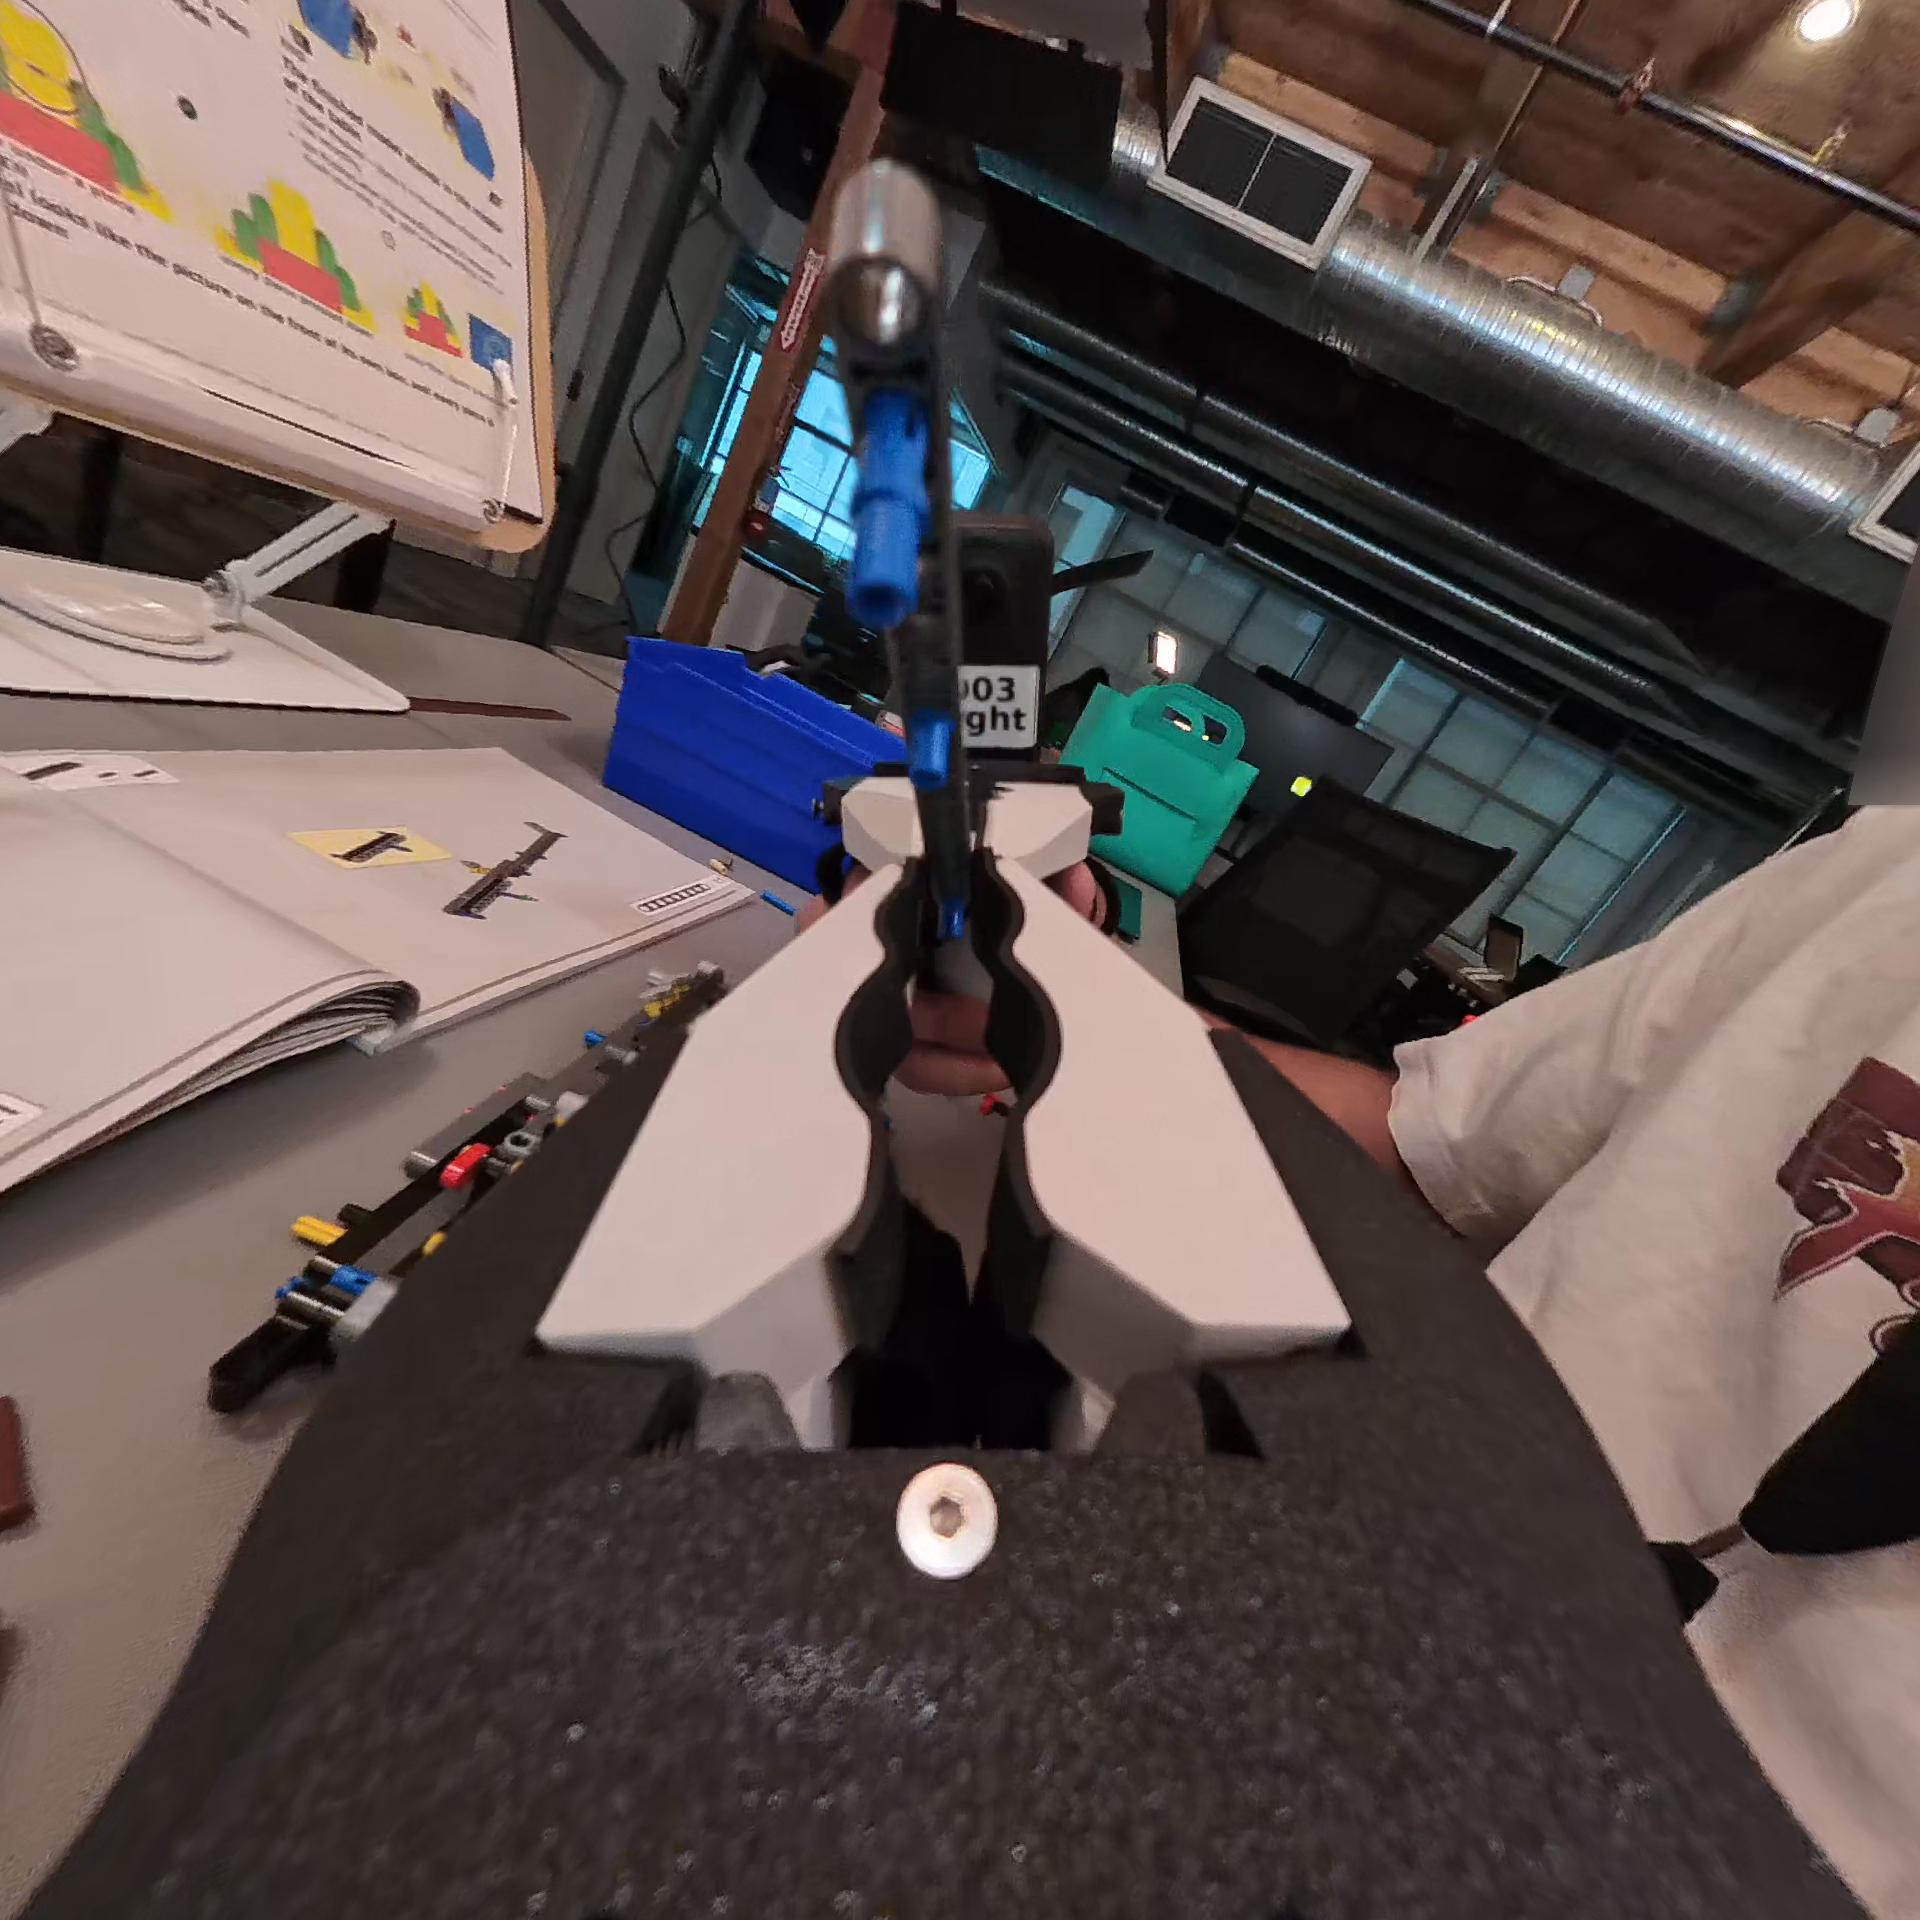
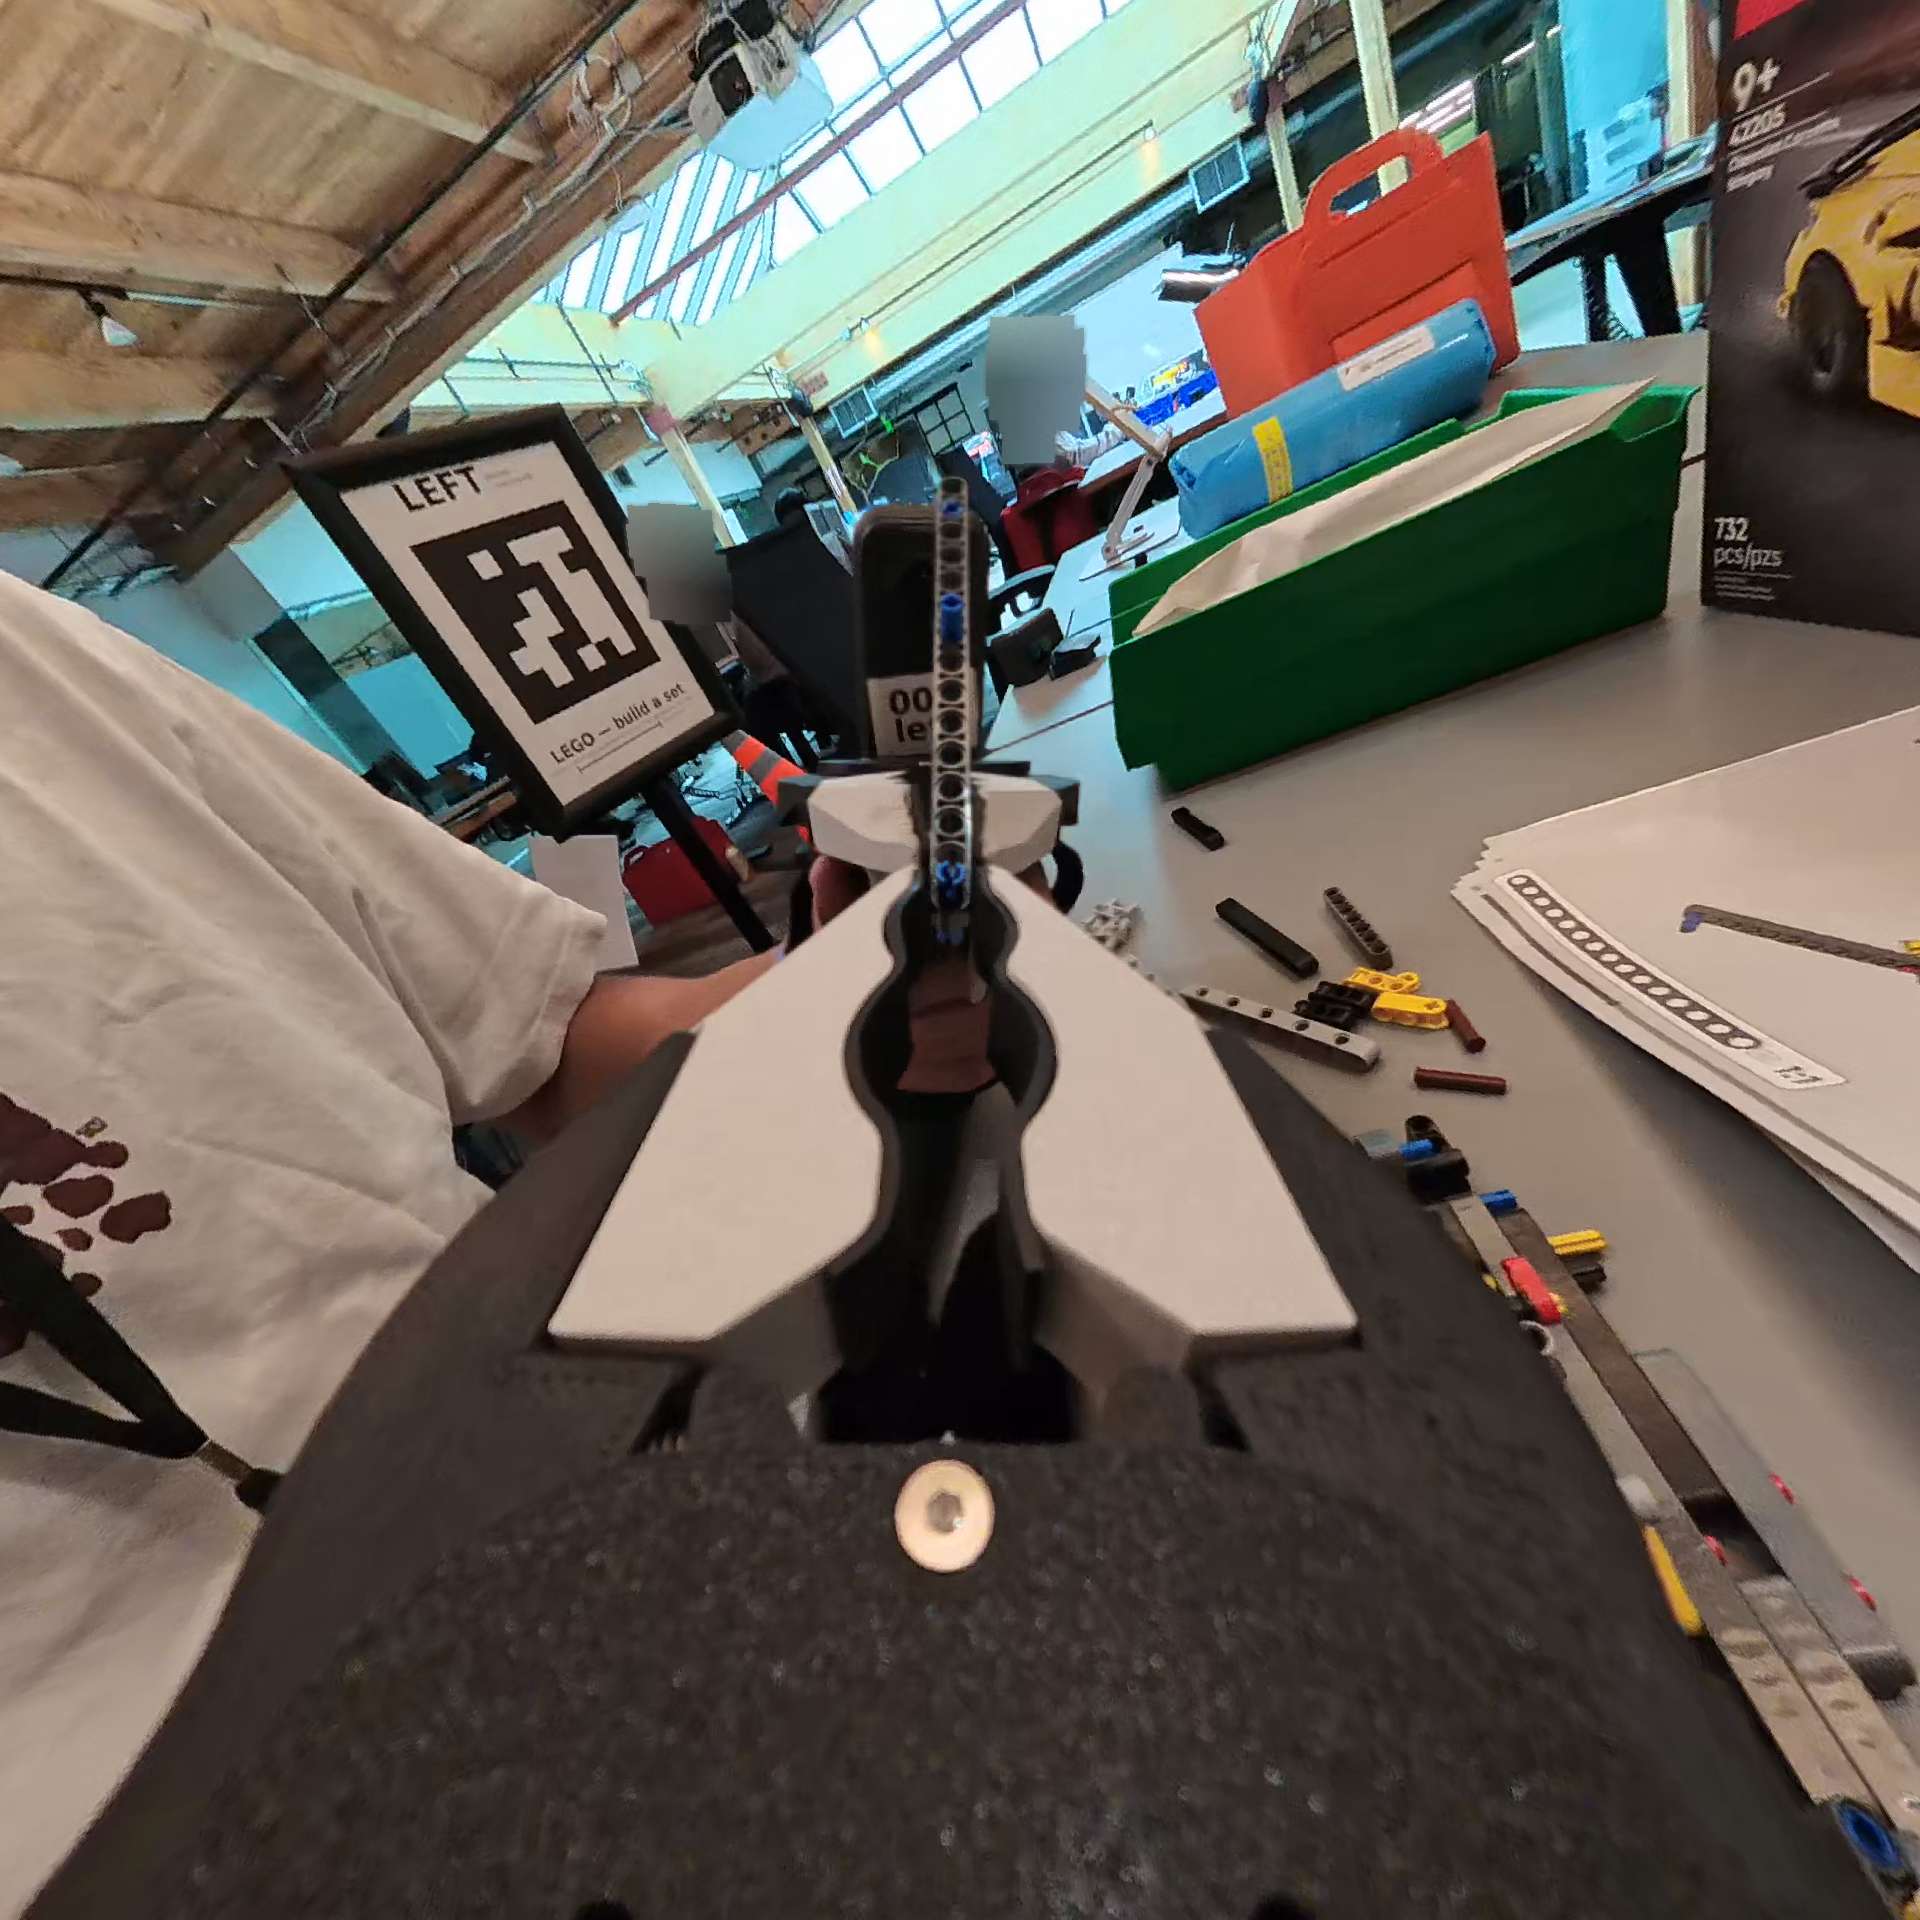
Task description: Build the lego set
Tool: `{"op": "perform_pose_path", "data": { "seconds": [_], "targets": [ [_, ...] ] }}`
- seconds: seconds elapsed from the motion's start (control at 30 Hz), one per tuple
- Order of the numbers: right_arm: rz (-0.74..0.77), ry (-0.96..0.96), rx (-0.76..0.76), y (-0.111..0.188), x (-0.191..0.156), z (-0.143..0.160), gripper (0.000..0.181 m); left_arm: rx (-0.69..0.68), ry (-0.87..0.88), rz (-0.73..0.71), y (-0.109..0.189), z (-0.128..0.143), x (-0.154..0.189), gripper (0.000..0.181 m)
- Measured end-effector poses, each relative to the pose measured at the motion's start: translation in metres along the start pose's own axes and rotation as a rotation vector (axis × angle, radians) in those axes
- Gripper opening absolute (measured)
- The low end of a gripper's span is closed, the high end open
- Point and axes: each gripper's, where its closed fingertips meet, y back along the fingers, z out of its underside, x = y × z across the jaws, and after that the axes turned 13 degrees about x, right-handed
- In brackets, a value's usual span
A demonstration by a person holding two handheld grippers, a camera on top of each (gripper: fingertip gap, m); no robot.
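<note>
Pinching one holed beam (image 2: 951,717) end-on, both grippers (image 1: 951,925) (image 2: 948,914) closed (tips meeting).

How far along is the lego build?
Early. Done: a long black-and-grey assembly lies on the table. In hand: both grippers, left and right, pinch one holed beam carrying blue pins. Left: loose parts still scattered, manual open.

Long grey holed beam (image 2: 951,717), blue pins, held upright
</note>
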Motion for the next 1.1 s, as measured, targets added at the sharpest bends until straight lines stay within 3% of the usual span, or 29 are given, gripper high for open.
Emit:
{"op": "perform_pose_path", "data": {
  "seconds": [0.27,0.4,0.5,0.57,0.63,0.73,0.83,0.9,0.97,1.07,1.1],
  "targets": [
    [-0.027,0.013,-0.062,0.004,-0.007,0.004,0.005,-0.009,0.001,0.041,0.001,0.006,0.007,0.006],
    [-0.023,-0.029,-0.074,0.003,-0.006,0.008,0.006,-0.002,0.092,0.051,0.003,0.004,0.005,0.008],
    [-0.031,-0.055,-0.073,0.002,-0.007,0.009,0.006,-0.019,0.037,0.053,0.005,0.005,0.006,0.006],
    [-0.036,-0.029,-0.128,0.006,-0.005,0.013,0.021,-0.073,0.028,0.037,0.007,0.012,0.002,0.007],
    [-0.002,0.004,-0.077,0.009,0.002,-0.003,0.037,-0.181,0.009,0.023,0.010,0.027,-0.003,0.007],
    [-0.027,0.039,-0.183,0.001,0.001,0.012,0.036,-0.327,-0.010,0.063,0.010,0.049,0.006,0.007],
    [-0.087,0.006,-0.271,-0.007,-0.006,0.030,0.020,-0.426,-0.019,0.077,0.010,0.065,0.011,0.007],
    [-0.113,0.019,-0.325,-0.007,-0.011,0.040,0.006,-0.459,-0.036,0.052,0.010,0.071,0.008,0.007],
    [-0.108,0.000,-0.343,-0.008,-0.013,0.044,0.005,-0.468,-0.041,0.051,0.012,0.073,0.008,0.007],
    [-0.116,-0.103,-0.297,-0.014,-0.015,0.044,0.006,-0.475,-0.002,0.071,0.012,0.076,0.010,0.025],
    [-0.122,-0.134,-0.288,-0.015,-0.016,0.044,0.006,-0.481,-0.004,0.070,0.011,0.078,0.010,0.021]
  ]
}}
